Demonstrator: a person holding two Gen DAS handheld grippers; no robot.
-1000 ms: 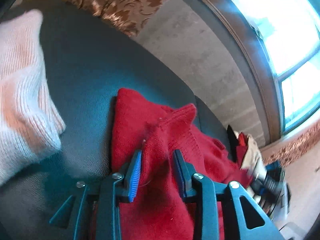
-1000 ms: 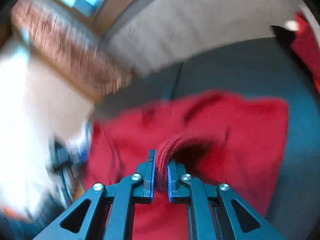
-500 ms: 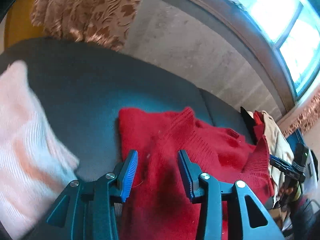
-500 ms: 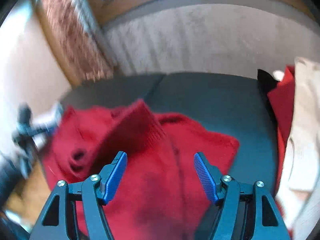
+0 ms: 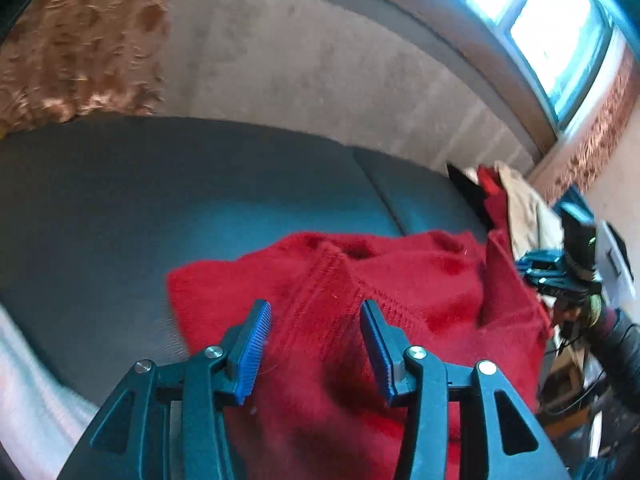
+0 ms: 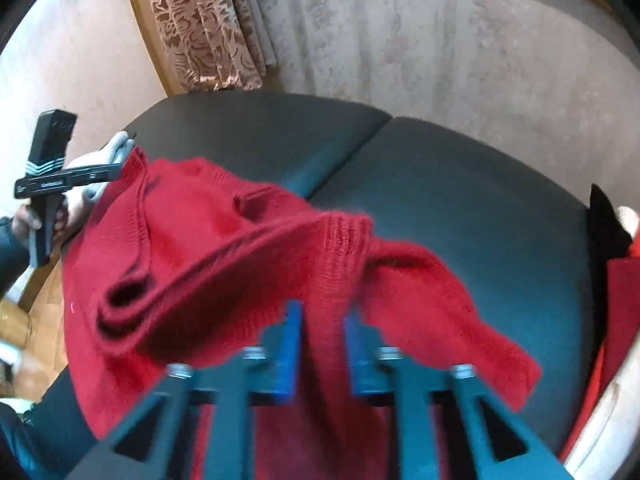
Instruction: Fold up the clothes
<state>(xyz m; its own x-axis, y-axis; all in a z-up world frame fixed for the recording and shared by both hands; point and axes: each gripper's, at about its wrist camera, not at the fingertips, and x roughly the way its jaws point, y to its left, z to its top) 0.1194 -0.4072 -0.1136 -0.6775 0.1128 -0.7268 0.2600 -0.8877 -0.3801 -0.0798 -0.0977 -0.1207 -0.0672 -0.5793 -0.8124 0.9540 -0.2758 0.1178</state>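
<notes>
A red knit sweater [image 5: 420, 280] lies crumpled on a dark grey couch seat [image 5: 200, 200]. My left gripper [image 5: 315, 308] hovers over its near part, open, the cloth below its blue pads [image 5: 252, 344] and not pinched. In the right wrist view my right gripper [image 6: 323, 312] is shut on a ribbed fold of the sweater [image 6: 200, 240], which rises in a ridge from its jaws. A hand [image 6: 80, 200] holding the left gripper's body shows at the sweater's far left edge.
A pile of red, cream and black clothes [image 5: 520, 208] sits at the right end of the seat [image 6: 460, 184]. A white knit garment [image 5: 24, 380] lies at the lower left. The couch's pale backrest [image 6: 440, 40], patterned curtains [image 6: 200, 20] and a bright window [image 5: 540, 20] stand behind.
My left gripper let go of the sweater, spread its jaws and drew back. My right gripper opened wide, shifted across the sweater and shut on a ribbed fold. Both views rolled.
</notes>
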